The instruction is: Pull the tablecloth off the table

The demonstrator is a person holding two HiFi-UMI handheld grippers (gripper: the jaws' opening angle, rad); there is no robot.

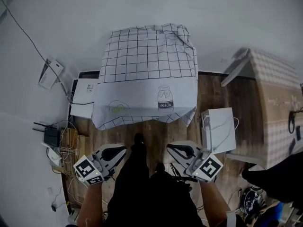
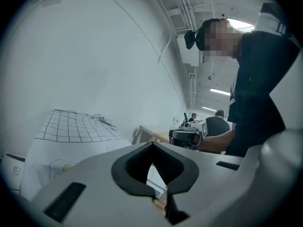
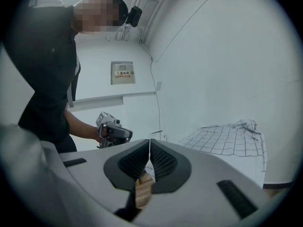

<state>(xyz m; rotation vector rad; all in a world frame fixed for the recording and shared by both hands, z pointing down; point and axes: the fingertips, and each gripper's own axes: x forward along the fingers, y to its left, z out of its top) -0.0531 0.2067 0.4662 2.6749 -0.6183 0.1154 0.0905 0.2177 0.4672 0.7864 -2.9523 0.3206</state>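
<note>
Tablecloth (image 1: 147,72) draped over table, untouched

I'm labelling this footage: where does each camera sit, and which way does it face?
Head view: on the person's head, looking steeply down at the tablecloth; forearms, left gripper and right gripper show.
Left gripper view: on the left gripper, jaws shut, facing across to the person's torso and right gripper.
Right gripper view: on the right gripper, jaws shut, facing the torso and left gripper.
Shared: all show the tablecloth.
</note>
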